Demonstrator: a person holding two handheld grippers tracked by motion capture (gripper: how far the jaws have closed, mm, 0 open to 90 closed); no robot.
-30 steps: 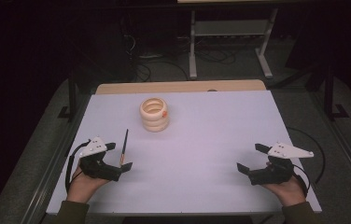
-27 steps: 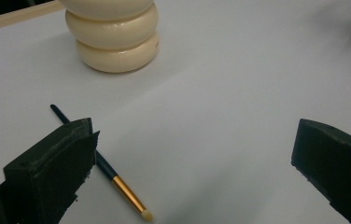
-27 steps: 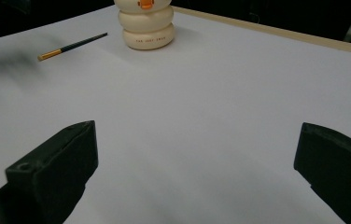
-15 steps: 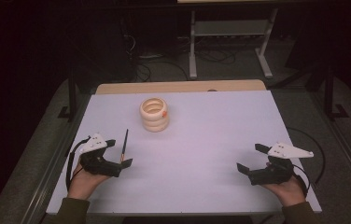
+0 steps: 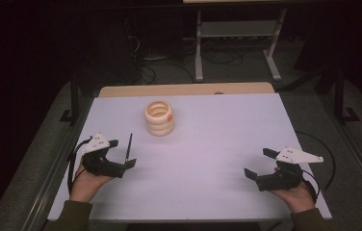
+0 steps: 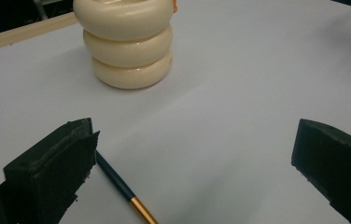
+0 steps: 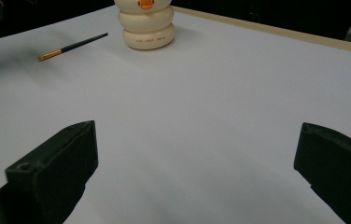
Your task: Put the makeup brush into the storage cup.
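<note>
Looking down from the high view, both sets of tongs were sitting low near the front edge of the white desk (image 5: 227, 144), one in each hand. The left tongs (image 5: 121, 156) were spread wide with nothing between them, and the thin paintbrush (image 5: 129, 147) lay on the desk right by them. In the left gripper view you could see the brush's dark handle and gold ferrule (image 6: 141, 208) running just beside, maybe even under, the left-hand jaw, so it wasn't pinched at all. The right tongs (image 5: 261, 163) were also spread and holding nothing, well apart from everything else.

The cream holder (image 5: 159, 117), that stack-of-three-rings pot with a little orange mark near the rim, stood upright toward the back middle of the desk, some way past the brush tip.

My guess is the brush was meant to be picked up and dropped into that holder. What could go wrong from there:

- the brush is skinny and lying flat, so if the jaws closed without getting down to the desk surface they'd just slide over it or flick it away
- it sat off to one jaw rather than centred in the gap, so closing like that would probably push it sideways instead of gripping it
- grabbing it near one end could let it swing and miss the holder's opening
- the holder looked light, a bump from the brush or tongs might tip or shove it
</note>
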